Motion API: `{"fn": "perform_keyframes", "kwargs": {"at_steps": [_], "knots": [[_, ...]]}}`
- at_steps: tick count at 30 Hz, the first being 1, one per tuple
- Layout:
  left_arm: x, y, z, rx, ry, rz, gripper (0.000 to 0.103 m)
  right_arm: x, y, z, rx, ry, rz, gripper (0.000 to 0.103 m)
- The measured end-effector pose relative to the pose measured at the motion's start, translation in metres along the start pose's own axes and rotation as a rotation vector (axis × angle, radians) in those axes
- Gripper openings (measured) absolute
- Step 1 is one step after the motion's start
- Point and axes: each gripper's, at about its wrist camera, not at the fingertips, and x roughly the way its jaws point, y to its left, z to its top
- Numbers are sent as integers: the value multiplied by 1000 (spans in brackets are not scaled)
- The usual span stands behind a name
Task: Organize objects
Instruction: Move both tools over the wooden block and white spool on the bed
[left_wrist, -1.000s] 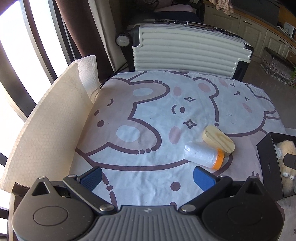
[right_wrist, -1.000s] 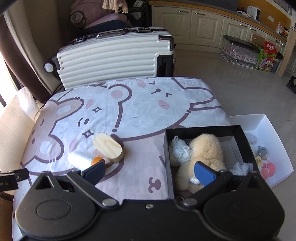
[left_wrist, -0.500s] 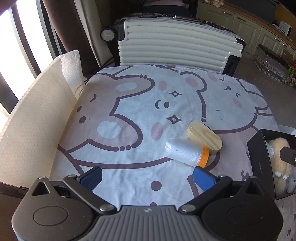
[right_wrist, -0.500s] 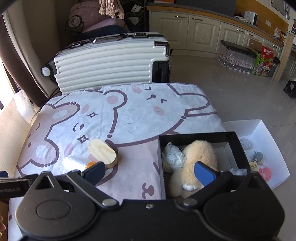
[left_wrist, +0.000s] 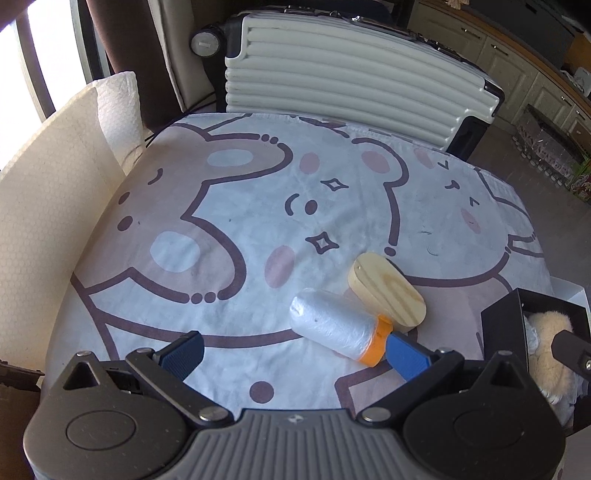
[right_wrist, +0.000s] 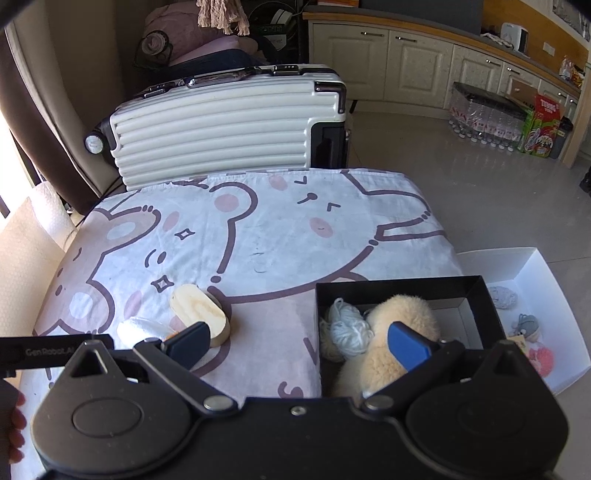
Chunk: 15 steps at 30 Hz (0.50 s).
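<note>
1. Cotton cloth printed with cartoon bears (left_wrist: 258, 206) covers the table; a honeycomb paper sheet (left_wrist: 44, 206) stands along its left edge, clear of the work.
2. The left gripper (left_wrist: 293, 350) hangs low, jaws spread wide and holding nothing; its right pad sits just beside the orange cap of the plastic-bag roll (left_wrist: 332, 328), probably lining up to take it.
3. The roll lies on its side, touching the oval wooden block (left_wrist: 388, 291) behind it, which could crowd a pinch.
4. The black box (right_wrist: 406, 286) sits at the table's right, likely the destination; it already holds a cream plush toy (right_wrist: 399, 332) and a yarn ball (right_wrist: 349, 330).
5. The right gripper (right_wrist: 297, 341) hovers wide open and empty, one pad over the plush.
6. A white tray (right_wrist: 546, 273) of small trinkets lies beyond the table edge.
</note>
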Motion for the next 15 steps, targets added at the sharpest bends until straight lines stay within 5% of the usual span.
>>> {"fn": "perform_keyframes", "kwargs": {"at_steps": [15], "knots": [[41,-6,13,-132,30,-14,103,22,5,18,47,-32,61,102]]}}
